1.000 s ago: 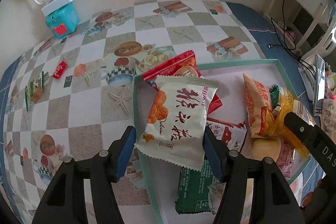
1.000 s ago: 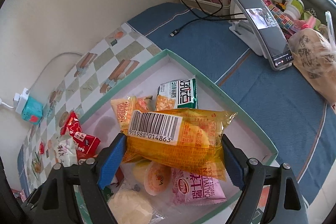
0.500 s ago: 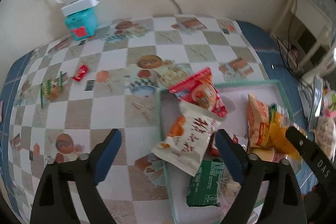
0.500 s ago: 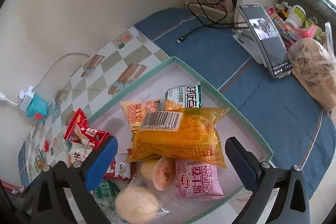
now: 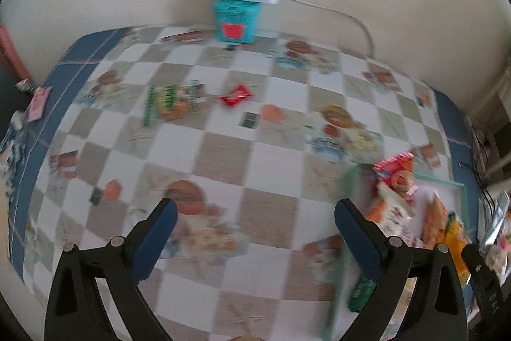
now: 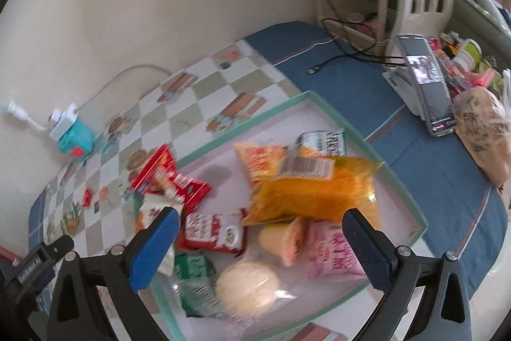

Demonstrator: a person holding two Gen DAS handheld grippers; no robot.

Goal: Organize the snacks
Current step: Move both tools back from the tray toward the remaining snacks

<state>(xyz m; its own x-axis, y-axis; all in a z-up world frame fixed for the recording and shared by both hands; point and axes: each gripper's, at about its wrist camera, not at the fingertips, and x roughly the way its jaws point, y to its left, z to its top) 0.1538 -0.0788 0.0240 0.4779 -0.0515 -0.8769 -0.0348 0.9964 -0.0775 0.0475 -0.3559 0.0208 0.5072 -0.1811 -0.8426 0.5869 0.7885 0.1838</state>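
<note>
- The snack packets sit heaped in the green-rimmed tray (image 6: 399,178), the yellow barcode packet (image 6: 313,190) on top; a small red packet (image 5: 234,96) and a green-striped packet (image 5: 172,106) lie loose on the checkered counter (image 5: 223,155).
- Left tool (image 5: 255,238): jaws wide, empty, facing those strays.
- Right tool (image 6: 260,245): wide, empty, above the tray.
- Judged next: straddle the red packet across its narrow width and close on its middle.

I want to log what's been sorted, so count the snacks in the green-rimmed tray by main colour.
Red: 2, red packet, red-and-white packet
Green: 2, dark green packet, green-and-white packet
Yellow or orange: 3, yellow packet, orange packet, jelly cup
White: 1, white packet
Pink: 1, pink packet
Clear: 1, bun bag
Total: 10
</note>
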